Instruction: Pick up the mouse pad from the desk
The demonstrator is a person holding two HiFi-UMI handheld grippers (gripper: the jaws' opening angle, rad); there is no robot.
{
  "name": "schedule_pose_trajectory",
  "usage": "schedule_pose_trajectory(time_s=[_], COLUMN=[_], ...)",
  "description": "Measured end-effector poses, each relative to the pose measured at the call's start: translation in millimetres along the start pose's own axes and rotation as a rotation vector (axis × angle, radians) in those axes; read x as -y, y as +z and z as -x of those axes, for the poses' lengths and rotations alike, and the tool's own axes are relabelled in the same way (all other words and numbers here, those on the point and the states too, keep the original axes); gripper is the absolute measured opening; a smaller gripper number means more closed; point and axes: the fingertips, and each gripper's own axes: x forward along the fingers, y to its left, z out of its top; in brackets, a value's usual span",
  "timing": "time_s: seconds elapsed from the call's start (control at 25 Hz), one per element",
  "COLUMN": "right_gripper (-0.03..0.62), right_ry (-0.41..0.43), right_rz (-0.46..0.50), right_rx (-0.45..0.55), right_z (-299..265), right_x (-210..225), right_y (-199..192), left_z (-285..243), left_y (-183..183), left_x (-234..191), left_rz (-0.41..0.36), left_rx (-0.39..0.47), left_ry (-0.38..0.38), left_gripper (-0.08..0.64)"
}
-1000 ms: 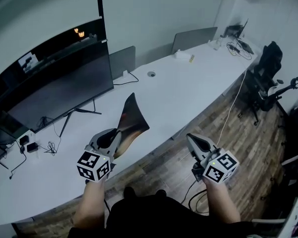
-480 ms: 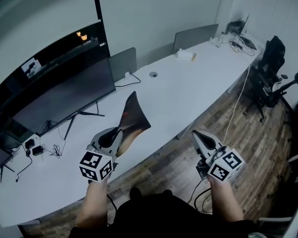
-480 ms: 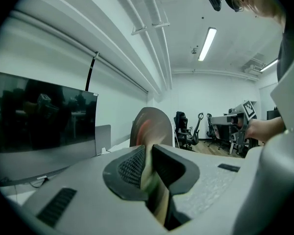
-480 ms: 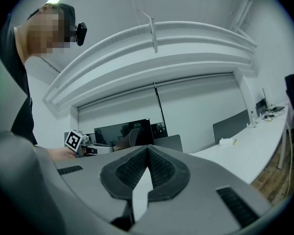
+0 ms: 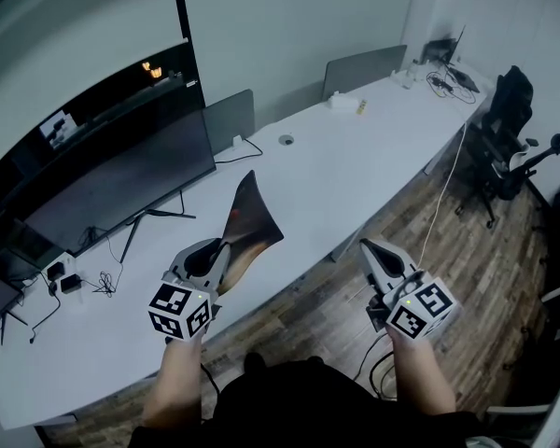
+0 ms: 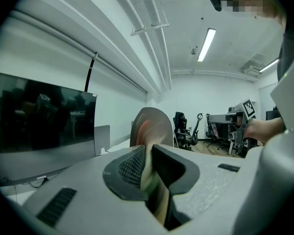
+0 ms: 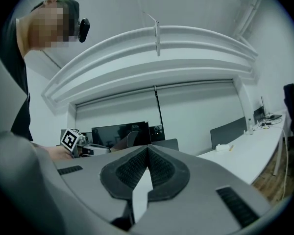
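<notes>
The mouse pad [image 5: 251, 218], dark with a brown-orange print, stands on edge in the air above the white desk [image 5: 355, 161]. My left gripper [image 5: 226, 250] is shut on its near edge. In the left gripper view the pad [image 6: 152, 125] rises from between the pressed pads of the left gripper [image 6: 148, 153]. My right gripper [image 5: 369, 248] hangs over the wooden floor in front of the desk's edge, shut with nothing in it. In the right gripper view the ribbed pads of the right gripper [image 7: 148, 152] meet, and the left gripper [image 7: 83, 148] with the pad [image 7: 130, 140] shows beyond.
A large dark monitor [image 5: 112, 180] stands on the desk at the left, with cables and adapters [image 5: 75, 276] below it. Grey dividers [image 5: 364, 68] line the desk's far edge. Black office chairs [image 5: 506, 129] stand at the right on the wood floor.
The head view has shifted slightly. Both grippers and the held mouse pad keep their places.
</notes>
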Motion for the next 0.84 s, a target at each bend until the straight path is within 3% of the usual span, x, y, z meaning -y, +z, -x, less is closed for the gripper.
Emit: schedule_pose_trajectory(time_s=[0.84], right_gripper=[0.003], right_ry=[-0.077], right_rz=[-0.01], right_rx=[-0.019], right_z=[15.6], right_x=[12.3], right_y=[-13.1], left_z=[8.0], left_y=[-8.9], left_x=[-3.1], left_rz=[0.027], left_rx=[0.003], left_ry=[0.02], left_gripper=[0.057])
